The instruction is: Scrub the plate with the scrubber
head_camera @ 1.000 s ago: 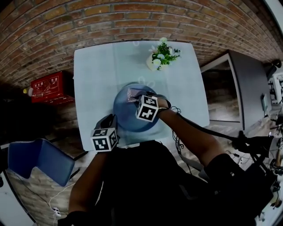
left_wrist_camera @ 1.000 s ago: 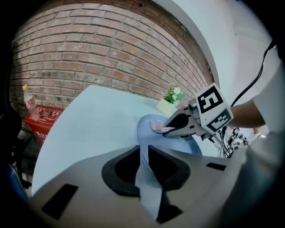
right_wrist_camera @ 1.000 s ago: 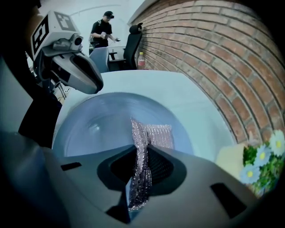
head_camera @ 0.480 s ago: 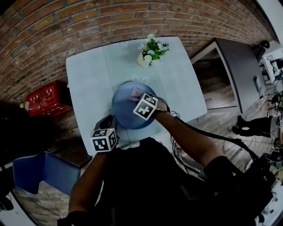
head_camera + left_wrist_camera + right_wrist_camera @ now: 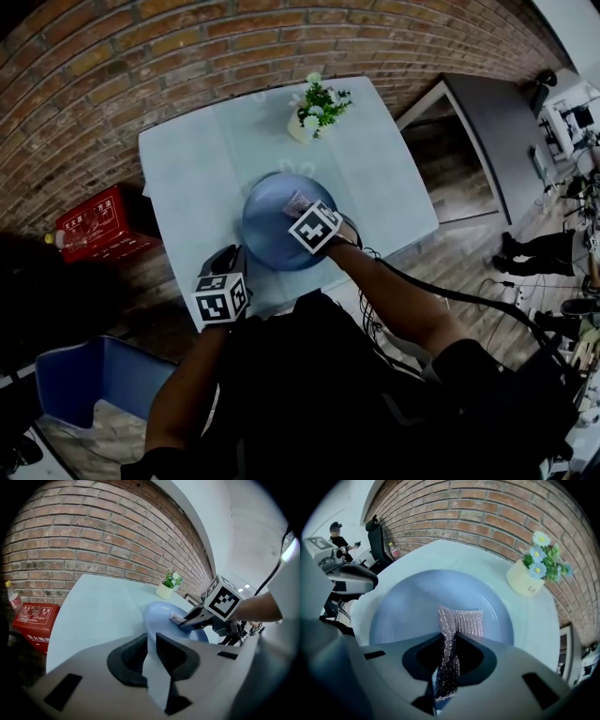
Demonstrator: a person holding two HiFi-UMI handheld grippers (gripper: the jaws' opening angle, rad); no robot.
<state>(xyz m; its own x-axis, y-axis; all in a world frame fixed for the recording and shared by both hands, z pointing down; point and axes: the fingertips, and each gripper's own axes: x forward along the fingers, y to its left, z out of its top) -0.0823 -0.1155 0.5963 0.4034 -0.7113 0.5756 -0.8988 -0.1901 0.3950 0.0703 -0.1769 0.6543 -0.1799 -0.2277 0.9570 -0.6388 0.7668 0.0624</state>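
The plate [image 5: 272,220] lies flat near the front of the desk [image 5: 187,169], below a flower pot [image 5: 311,105] that stands well apart from it toward the brick wall [image 5: 141,56].

The left gripper [image 5: 152,641] reaches in from the plate's near-left side. Its jaws are clamped on the plate's rim, which runs as a pale blue strip between them.

The right gripper [image 5: 449,637] points steeply down over the plate. Its jaws are closed on the scrubber [image 5: 461,623], a silvery mesh pad. One end of the pad is pinched upright between the jaws, and the rest spreads flat on the plate's inside, right of its centre.

A red box [image 5: 98,220] sits on the floor left of the desk.
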